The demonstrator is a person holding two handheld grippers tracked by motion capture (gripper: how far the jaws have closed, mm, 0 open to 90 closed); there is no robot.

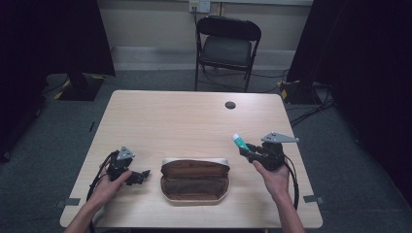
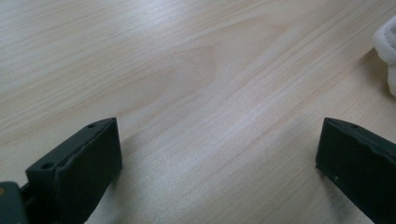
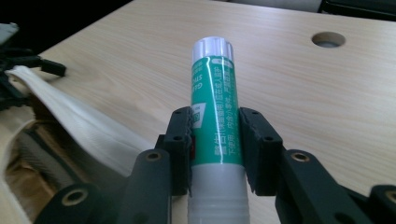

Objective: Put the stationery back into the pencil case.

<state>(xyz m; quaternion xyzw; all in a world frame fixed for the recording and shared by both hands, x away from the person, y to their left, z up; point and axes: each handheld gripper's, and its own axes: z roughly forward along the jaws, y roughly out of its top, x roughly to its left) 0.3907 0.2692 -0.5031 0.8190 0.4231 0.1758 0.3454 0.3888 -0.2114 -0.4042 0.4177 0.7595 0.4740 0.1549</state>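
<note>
While the table [image 1: 194, 121] carries an unzipped pencil case [image 1: 195, 180] at its near edge, the right gripper [image 1: 245, 149] clamps a green glue stick [image 3: 215, 116] in the air just right of it. Stowing looks left to do. Its path seems unobstructed; the left gripper [image 1: 141, 175] rests spread wide, holding nothing, beside the case.

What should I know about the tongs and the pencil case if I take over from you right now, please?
Right tongs: shut on the glue stick, held above the table, to the right of the case.
Left tongs: open, holding nothing, low over the table left of the case.
Pencil case: lies open at the near edge.
Done: glue stick picked up.
Left: probably placing it in the case.
</note>
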